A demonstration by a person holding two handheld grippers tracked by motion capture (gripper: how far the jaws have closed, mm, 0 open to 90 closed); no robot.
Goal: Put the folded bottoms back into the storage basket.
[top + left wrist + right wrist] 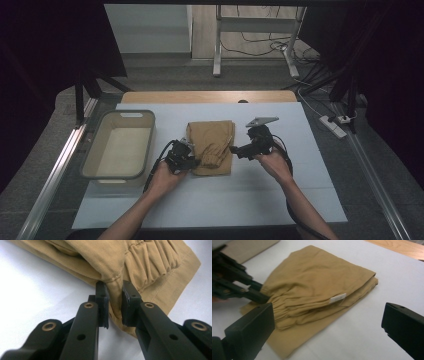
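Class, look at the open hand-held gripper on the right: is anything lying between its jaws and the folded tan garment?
Nothing visible does. The right hand-held gripper is open just beside the folded tan garment, with bare white table between them. The left hand-held gripper already pinches the cloth's opposite edge.

Both forearms enter from the bottom edge, angled inward. Left gripper (186,159) held low in left hand (165,175), pointing right, fingers (103,302) nearly closed, pinching a fold. Right gripper (239,150) in right hand (274,162), pointing left, fingers (252,325) spread wide, holding nothing.
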